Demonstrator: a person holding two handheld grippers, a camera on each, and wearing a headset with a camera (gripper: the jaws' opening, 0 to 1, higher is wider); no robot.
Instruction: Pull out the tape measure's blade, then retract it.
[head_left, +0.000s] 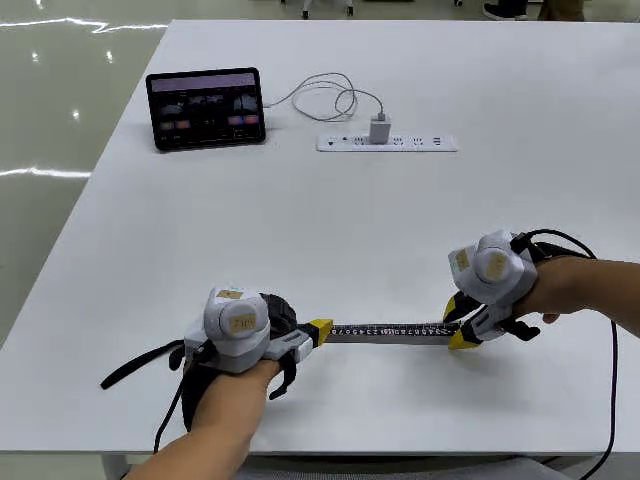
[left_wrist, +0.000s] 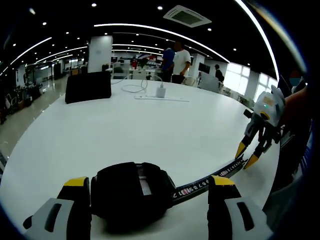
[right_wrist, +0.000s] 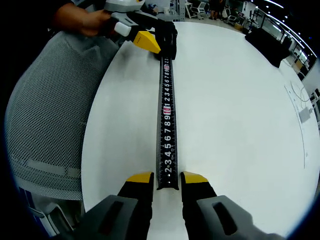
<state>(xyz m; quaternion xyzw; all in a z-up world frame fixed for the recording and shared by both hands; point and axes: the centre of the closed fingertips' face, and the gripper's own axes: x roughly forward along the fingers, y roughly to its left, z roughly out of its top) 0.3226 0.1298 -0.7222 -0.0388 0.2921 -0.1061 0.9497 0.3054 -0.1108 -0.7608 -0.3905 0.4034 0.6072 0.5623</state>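
Note:
The black tape measure case (left_wrist: 130, 189) sits on the white table (head_left: 300, 230), clamped between the yellow-tipped jaws of my left gripper (left_wrist: 148, 182). In the head view that gripper (head_left: 300, 337) is at the near left, with the case (head_left: 280, 312) in it. The blade (right_wrist: 167, 120) is drawn out flat over the table, numbers up. My right gripper (right_wrist: 167, 178) is shut on its free end. From above, the blade (head_left: 385, 332) spans from the case to the right gripper (head_left: 457, 325). The left gripper view also catches the right gripper (left_wrist: 246, 155) at the blade's far end.
A dark tablet (head_left: 205, 107) stands at the far left of the table. A white power strip (head_left: 387, 143) with a charger and a looped cable lies at the far middle. The table's near edge runs just behind both hands. People stand in the background (left_wrist: 175, 60).

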